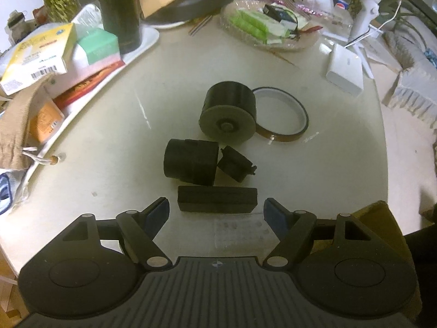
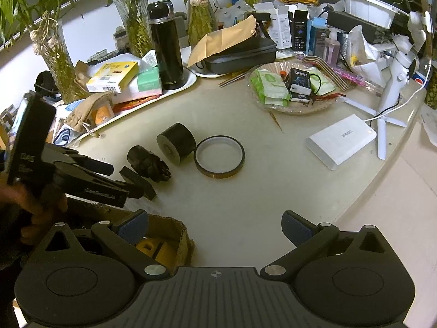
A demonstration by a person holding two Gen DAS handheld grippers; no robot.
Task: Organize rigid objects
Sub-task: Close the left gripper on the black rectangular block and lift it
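Several black parts lie together on the pale table. A flat black block (image 1: 217, 199) lies nearest, just ahead of my left gripper (image 1: 217, 214), whose blue pads stand wide on either side of it without touching. Behind the block are a black cylinder (image 1: 191, 161), a small black knobbed piece (image 1: 236, 167), and a wide black drum (image 1: 228, 113) beside an amber tape ring (image 1: 281, 114). The right wrist view shows the same group: block (image 2: 138, 181), cylinder (image 2: 142, 160), drum (image 2: 176, 142), tape ring (image 2: 219, 156). My right gripper (image 2: 214, 227) is open over bare table, nothing between its fingers.
A cardboard box (image 2: 169, 242) with a yellow piece inside sits at the near edge, under the right gripper's left finger. A white tray (image 1: 131, 54) of boxes and a dark flask (image 1: 118, 11) lines the left. A snack plate (image 2: 289, 93) and white power bank (image 2: 341, 142) lie right.
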